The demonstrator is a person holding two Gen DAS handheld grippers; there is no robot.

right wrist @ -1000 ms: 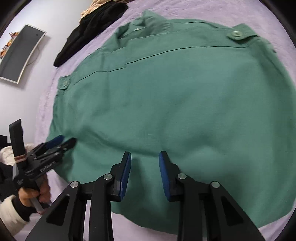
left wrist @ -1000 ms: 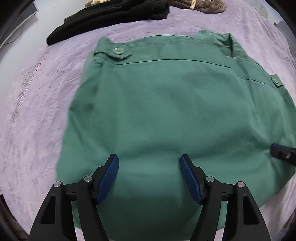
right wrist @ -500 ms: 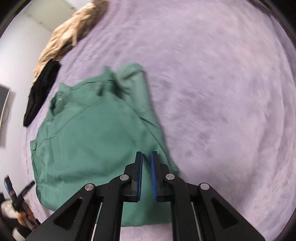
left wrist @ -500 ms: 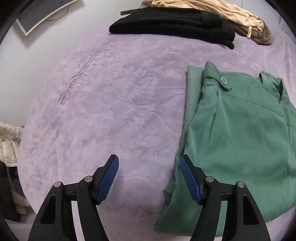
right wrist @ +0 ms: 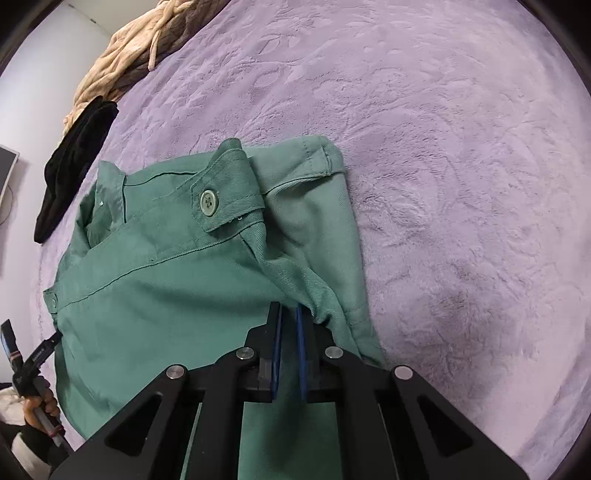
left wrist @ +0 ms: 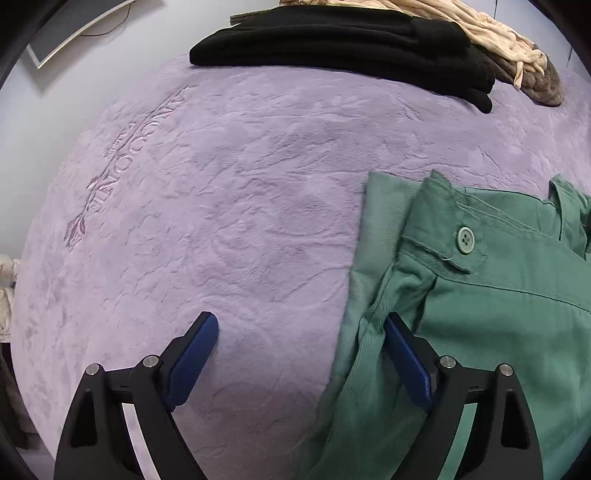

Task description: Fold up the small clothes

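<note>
A green shirt (left wrist: pixel 480 332) with shoulder tabs and buttons lies back-up on the purple blanket (left wrist: pixel 221 221). It also shows in the right wrist view (right wrist: pixel 166 295). My left gripper (left wrist: pixel 299 354) is open at the shirt's left edge, its right finger over the folded sleeve, its left over bare blanket. My right gripper (right wrist: pixel 288 339) is nearly shut, with a narrow gap, low over the shirt beside its right sleeve (right wrist: pixel 314 221); nothing shows between the pads. The left gripper also appears at the far left of the right wrist view (right wrist: pixel 44 347).
A folded black garment (left wrist: pixel 351 48) and a beige-brown knit (left wrist: pixel 517 51) lie at the far edge of the blanket. They also show in the right wrist view, the black one (right wrist: pixel 74 162) and the knit (right wrist: pixel 140 48). A monitor (left wrist: pixel 74 29) hangs on the wall.
Both grippers moved outward from the shirt's middle to its side edges. The right gripper closed from part open to nearly shut. The left stayed open.
</note>
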